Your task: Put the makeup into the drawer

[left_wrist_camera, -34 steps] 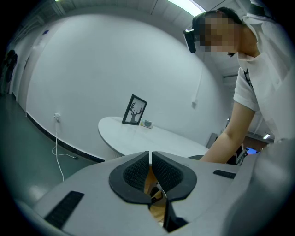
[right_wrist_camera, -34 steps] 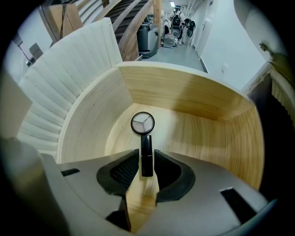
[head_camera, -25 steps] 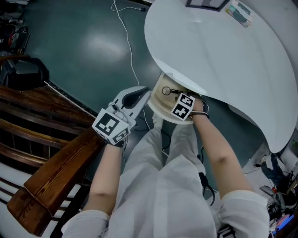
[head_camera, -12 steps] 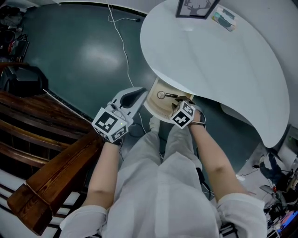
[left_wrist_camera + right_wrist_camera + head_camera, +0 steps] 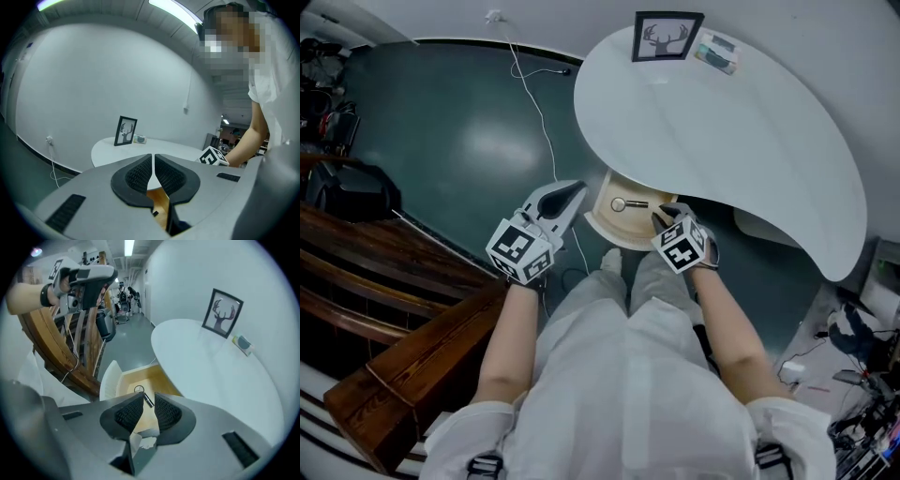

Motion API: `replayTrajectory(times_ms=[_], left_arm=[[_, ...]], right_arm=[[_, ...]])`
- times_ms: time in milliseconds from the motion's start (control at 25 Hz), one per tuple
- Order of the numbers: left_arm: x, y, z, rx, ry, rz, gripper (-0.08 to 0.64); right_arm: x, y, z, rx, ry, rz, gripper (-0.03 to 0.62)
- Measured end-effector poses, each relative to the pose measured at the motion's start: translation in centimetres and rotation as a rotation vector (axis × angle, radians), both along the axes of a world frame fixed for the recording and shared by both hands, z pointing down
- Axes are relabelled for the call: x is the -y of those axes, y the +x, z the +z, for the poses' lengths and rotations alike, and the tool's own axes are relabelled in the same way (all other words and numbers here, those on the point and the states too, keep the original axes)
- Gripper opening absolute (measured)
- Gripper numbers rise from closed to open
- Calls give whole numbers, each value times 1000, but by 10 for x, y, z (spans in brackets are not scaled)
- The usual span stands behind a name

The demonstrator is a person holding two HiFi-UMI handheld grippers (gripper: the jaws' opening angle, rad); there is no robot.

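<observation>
White table (image 5: 741, 112) fills the head view's upper right; wooden drawer (image 5: 602, 217) pulled open under its 7 o'clock edge. Left gripper (image 5: 577, 187) at drawer's 9 o'clock, off its rim, jaws pressed together, empty. Right gripper (image 5: 659, 214) above drawer's 3 o'clock side, jaws just been closing, a gap left, nothing between them. Picture frame (image 5: 667, 36) upright at table's 11 o'clock. Makeup (image 5: 630, 203) lies flat on drawer floor, 9 o'clock of right tips, not touching

Deer picture (image 5: 667, 36) upright beside small box (image 5: 716, 52) (on white table (image 5: 750, 141)); cable (image 5: 530, 84) on floor (image 5: 459, 131).
</observation>
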State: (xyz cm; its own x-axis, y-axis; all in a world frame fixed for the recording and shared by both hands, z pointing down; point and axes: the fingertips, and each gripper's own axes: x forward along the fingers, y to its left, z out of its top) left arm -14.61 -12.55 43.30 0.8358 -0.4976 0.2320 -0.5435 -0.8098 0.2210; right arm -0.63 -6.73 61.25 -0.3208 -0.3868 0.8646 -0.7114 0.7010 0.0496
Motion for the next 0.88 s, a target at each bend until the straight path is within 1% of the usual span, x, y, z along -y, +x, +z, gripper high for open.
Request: replayTrajectory(times_ms=[160,280,400,520,680,760,880], left_arm=[[4,-4,-21,-9,40,-9,24],[4,-9,-35,-17,63,-24,24],[6,-12,-49,-29,88,-39,23],[7,-14,-65,-38,117,-52,23],[10,-20,-84,-59,136,-90,23],[13,-23,-95,-75,149,-107,23],[17,-25,-111,-87,175,-115,23]], right_arm=[[6,26,-48,37,113,131,47],[5,46,-84,70,189,220,38],[7,65,-122,114,286,302,32],[9,83,-161,184,400,384,28],[7,102,-220,320,570,491,25],[6,110,-246,372,643,522,25],[1,123,-275,415,721,559,21]])
